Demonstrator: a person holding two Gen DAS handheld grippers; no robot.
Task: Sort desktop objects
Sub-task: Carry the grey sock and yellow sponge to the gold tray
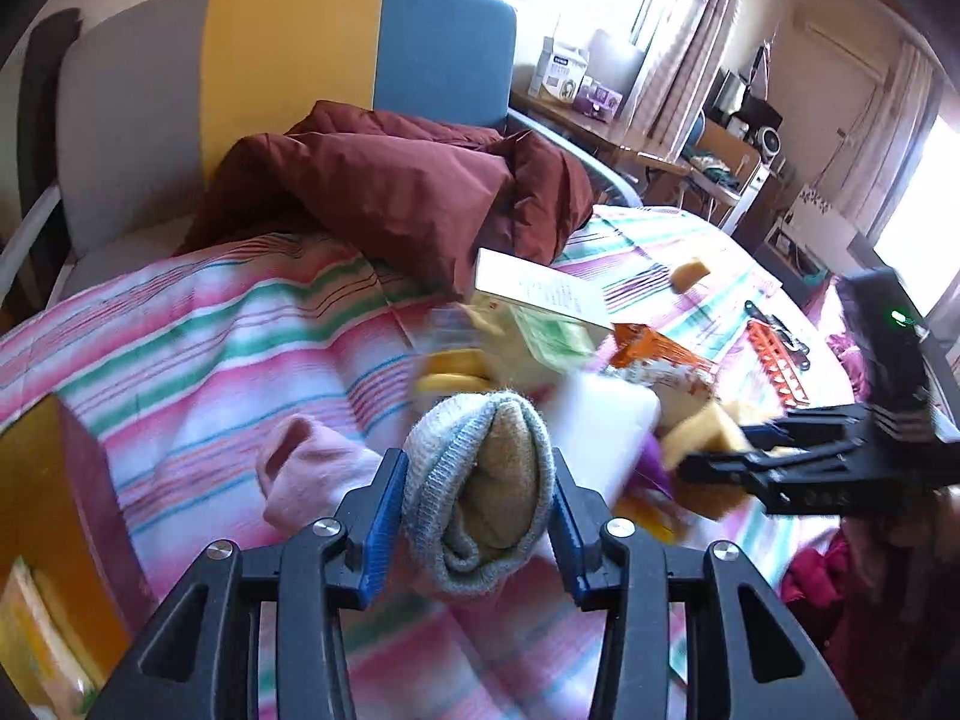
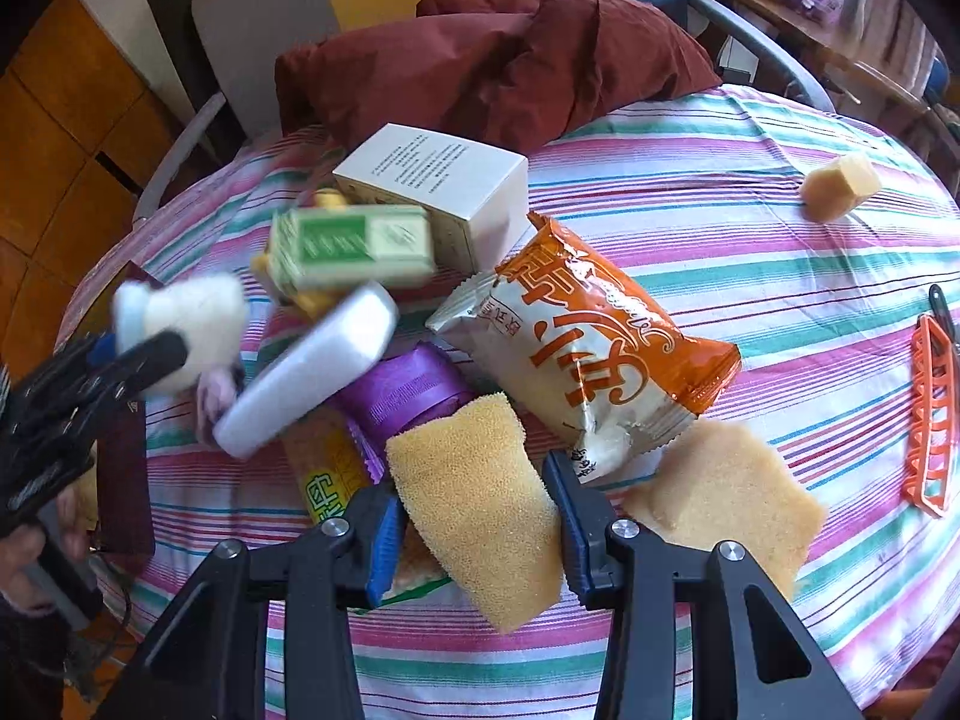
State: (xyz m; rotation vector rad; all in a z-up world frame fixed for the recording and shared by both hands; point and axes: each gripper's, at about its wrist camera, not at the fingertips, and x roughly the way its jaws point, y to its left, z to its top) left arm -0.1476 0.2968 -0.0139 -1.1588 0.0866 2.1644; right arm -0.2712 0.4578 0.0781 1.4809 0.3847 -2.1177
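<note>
Snack bag [image 2: 591,354] against sponge [image 2: 480,504] — touching

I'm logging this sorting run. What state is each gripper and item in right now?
left gripper: shut on rolled sock
right gripper: shut on yellow sponge
snack bag: sealed, lying flat
white box: closed
orange hair clip: lying apart

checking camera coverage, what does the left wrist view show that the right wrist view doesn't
Only the left wrist view shows the left hand-held gripper pinching a rolled sock, with a pink cloth beside it. Only the right wrist view shows the right hand-held gripper clamping a yellow sponge, plus a purple ribbon. Both show the white box, orange snack bag and striped tablecloth.
</note>
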